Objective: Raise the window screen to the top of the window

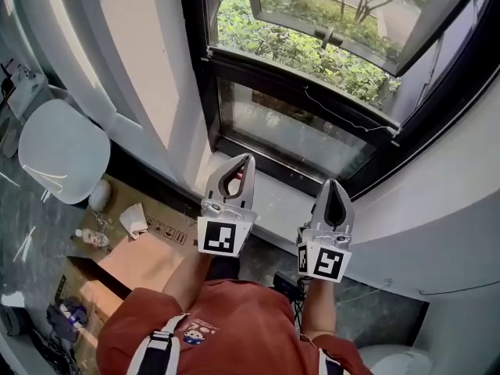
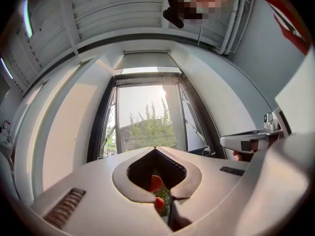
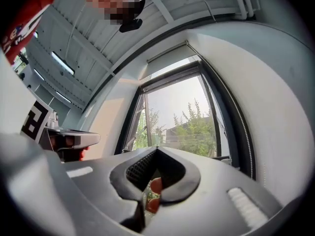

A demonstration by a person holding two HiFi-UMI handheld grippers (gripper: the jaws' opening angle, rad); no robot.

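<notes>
A tall black-framed window (image 1: 312,123) stands in front of me, seen also in the left gripper view (image 2: 147,117) and the right gripper view (image 3: 182,117). Its lower pane is fixed and an upper sash (image 1: 328,22) is swung outward over green bushes. A pale roller box (image 2: 146,60) sits above the window's top. I cannot make out the screen's mesh or its bottom bar. My left gripper (image 1: 248,159) and right gripper (image 1: 334,184) hover side by side over the white sill (image 1: 273,201), both aimed at the glass. Each is shut with nothing between its jaws, as the left (image 2: 155,148) and right (image 3: 157,148) gripper views show.
A white round seat (image 1: 62,151) stands at the left. Below it lie a cardboard box (image 1: 133,260), a small bottle (image 1: 92,237) and a crumpled tissue (image 1: 133,219). White curved walls (image 1: 437,233) flank the window recess. Dark cables (image 1: 285,287) lie on the floor under the sill.
</notes>
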